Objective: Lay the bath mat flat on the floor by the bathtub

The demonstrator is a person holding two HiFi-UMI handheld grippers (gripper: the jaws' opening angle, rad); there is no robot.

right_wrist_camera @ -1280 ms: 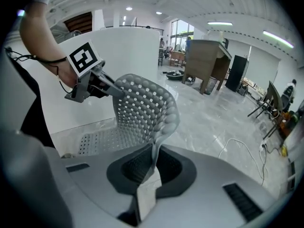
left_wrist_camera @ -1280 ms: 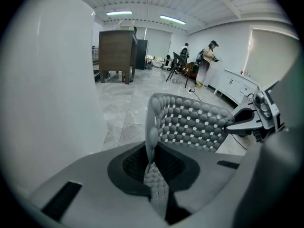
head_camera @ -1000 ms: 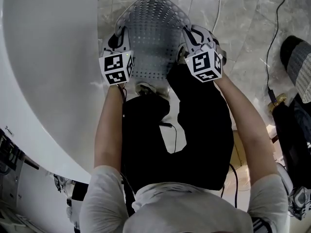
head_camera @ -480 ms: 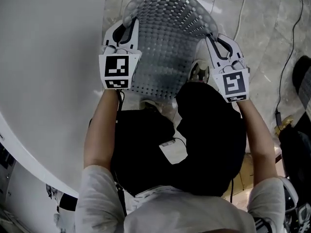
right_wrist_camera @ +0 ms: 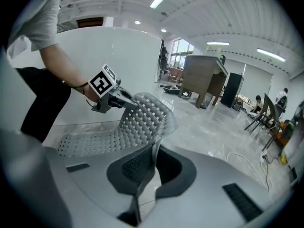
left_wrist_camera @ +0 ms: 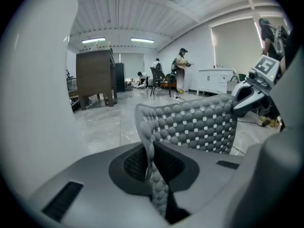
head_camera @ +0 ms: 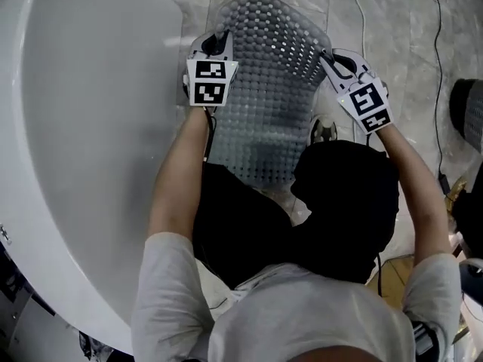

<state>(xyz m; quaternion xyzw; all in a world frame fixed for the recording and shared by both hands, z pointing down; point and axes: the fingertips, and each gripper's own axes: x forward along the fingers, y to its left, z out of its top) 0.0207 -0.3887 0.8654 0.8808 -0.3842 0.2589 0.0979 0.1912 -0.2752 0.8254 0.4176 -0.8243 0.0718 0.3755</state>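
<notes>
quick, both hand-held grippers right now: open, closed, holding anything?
Left hand-held gripper: shut on the bath mat, at its left edge.
Right hand-held gripper: shut on the bath mat, at its right edge.

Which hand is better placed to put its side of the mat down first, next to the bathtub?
Left, probably: the left tool is shut on the bath mat edge right beside the bathtub wall, so it can set that edge along it. The right tool grips the other edge, over the floor.
</notes>
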